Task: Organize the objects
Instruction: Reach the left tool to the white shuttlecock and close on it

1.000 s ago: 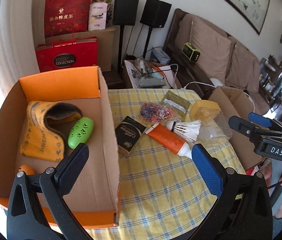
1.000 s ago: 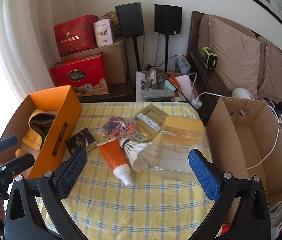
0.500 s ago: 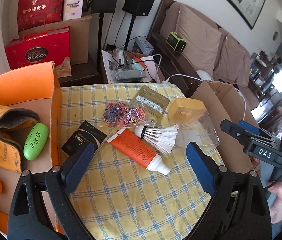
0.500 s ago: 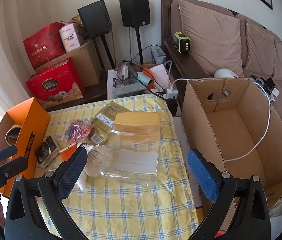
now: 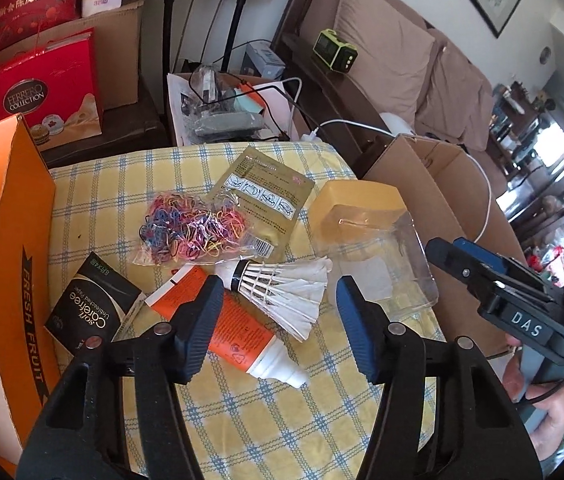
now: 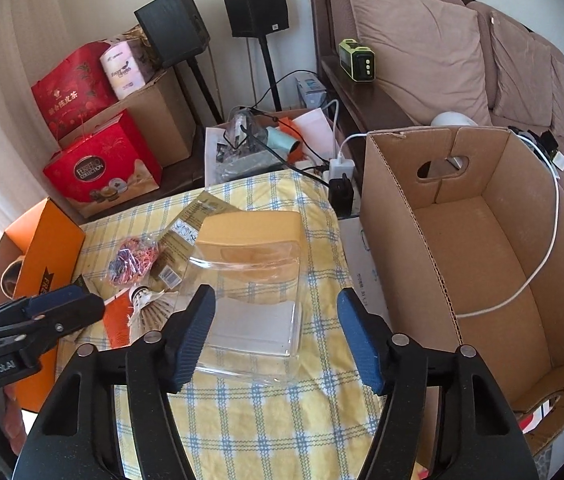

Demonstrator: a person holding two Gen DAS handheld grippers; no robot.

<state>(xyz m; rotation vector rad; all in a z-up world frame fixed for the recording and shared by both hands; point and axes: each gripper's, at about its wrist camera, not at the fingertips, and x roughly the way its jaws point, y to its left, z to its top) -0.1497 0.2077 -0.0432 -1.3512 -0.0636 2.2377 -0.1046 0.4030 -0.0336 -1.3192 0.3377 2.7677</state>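
Yellow checked table (image 5: 282, 420); left gripper (image 5: 278, 306) wide open, empty, above shuttlecock (image 5: 282, 288) at 12 o'clock, probably light and fragile, best pinched at cork; right gripper (image 6: 276, 314) wide open, empty, over clear jar (image 6: 250, 280), likely slippery.

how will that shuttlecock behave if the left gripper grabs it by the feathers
The shuttlecock is probably very light, and its white feathers look thin, so a hard squeeze may bend them. Lying on its side across the orange tube, it might roll if nudged.
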